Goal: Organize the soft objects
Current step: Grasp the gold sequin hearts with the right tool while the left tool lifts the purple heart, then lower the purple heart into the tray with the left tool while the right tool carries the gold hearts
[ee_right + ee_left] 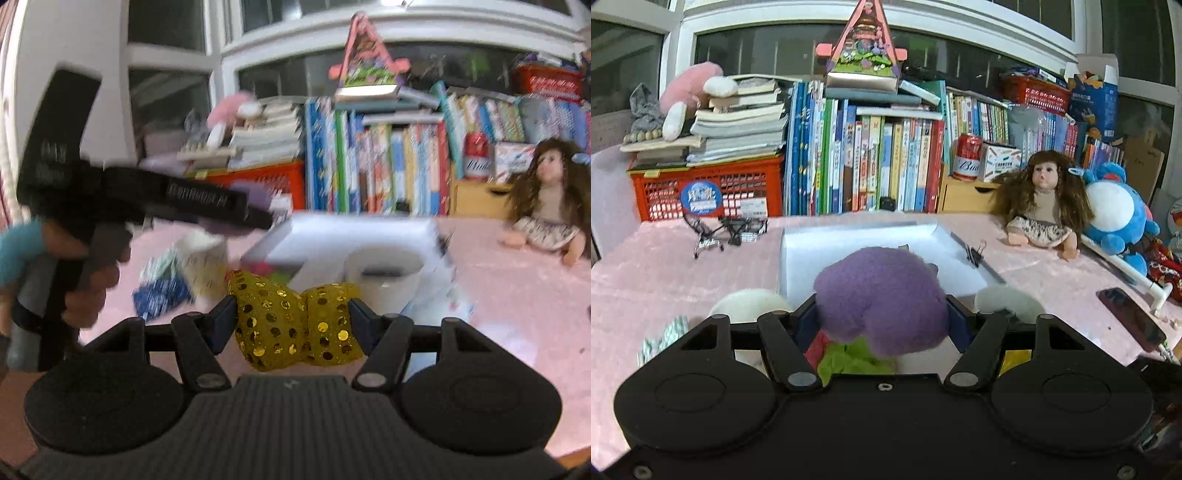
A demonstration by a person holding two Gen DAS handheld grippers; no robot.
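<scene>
Purple plush (882,299) clamped in my left gripper (882,317) before the white box (798,254); right gripper (293,319) pinches a gold sequined bow (295,325).

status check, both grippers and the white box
Left gripper shut on purple plush. Right gripper shut on gold bow. White box ahead, unobstructed.

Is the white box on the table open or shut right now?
Open. The white box shows its bare interior with no lid over it in the left wrist view; the purple plush hides its near part.
</scene>
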